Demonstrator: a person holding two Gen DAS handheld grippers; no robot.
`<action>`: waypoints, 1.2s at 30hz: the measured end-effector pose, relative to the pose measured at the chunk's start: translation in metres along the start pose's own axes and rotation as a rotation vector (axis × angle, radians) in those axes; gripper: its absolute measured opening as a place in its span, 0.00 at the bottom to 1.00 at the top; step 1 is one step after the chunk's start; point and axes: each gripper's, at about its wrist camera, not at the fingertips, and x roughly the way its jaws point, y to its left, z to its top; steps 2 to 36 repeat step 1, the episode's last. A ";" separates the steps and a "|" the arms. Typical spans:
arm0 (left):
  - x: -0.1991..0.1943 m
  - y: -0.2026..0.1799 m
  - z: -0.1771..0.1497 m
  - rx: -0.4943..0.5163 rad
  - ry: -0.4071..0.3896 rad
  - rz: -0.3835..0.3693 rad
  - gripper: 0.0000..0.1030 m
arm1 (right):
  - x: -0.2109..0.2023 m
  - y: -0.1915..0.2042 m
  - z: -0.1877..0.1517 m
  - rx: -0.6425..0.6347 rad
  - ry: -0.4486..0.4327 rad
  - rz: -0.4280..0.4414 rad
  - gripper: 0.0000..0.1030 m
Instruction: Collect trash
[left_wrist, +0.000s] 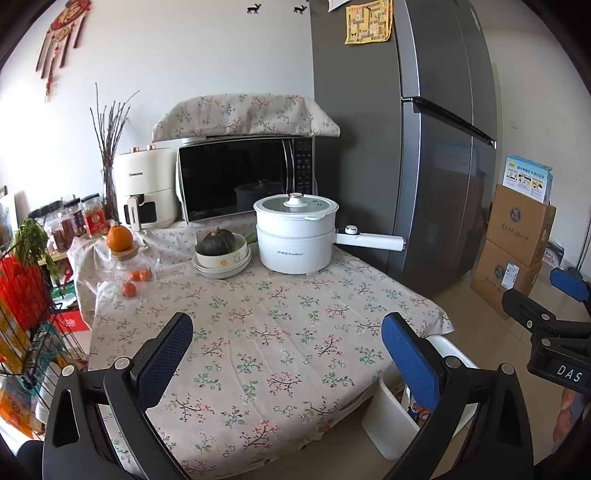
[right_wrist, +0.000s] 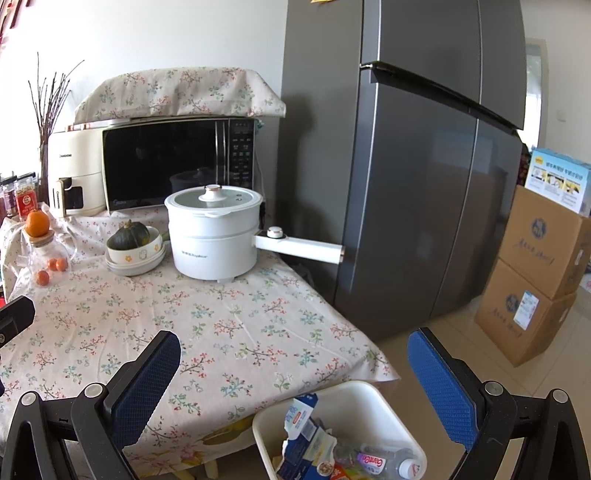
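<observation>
A white trash bin (right_wrist: 373, 402) stands on the floor at the table's near right corner. It holds a torn blue and white carton (right_wrist: 301, 424), a plastic bottle (right_wrist: 384, 463) and other wrappers. My right gripper (right_wrist: 291, 373) hovers open just above the bin, empty. Over the flowered tablecloth (left_wrist: 266, 332) my left gripper (left_wrist: 286, 350) is open and empty too. In the left wrist view the bin (left_wrist: 391, 424) shows partly behind the right finger, and the right gripper (left_wrist: 546, 321) appears at the far right edge.
A white electric pot (left_wrist: 295, 236) with a long handle, a bowl holding a dark squash (left_wrist: 221, 251), a glass jar with oranges (left_wrist: 133, 273), a microwave (left_wrist: 247, 177) and an air fryer (left_wrist: 146, 188) sit at the table's back. A grey fridge (right_wrist: 413, 166) and stacked cardboard boxes (right_wrist: 535, 277) stand right. A wire rack (left_wrist: 26, 314) stands left.
</observation>
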 end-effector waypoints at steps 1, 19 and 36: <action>0.002 0.001 0.000 -0.003 0.003 -0.001 1.00 | 0.002 0.000 0.000 -0.001 0.002 -0.001 0.98; 0.002 0.001 0.000 -0.003 0.003 -0.001 1.00 | 0.002 0.000 0.000 -0.001 0.002 -0.001 0.98; 0.002 0.001 0.000 -0.003 0.003 -0.001 1.00 | 0.002 0.000 0.000 -0.001 0.002 -0.001 0.98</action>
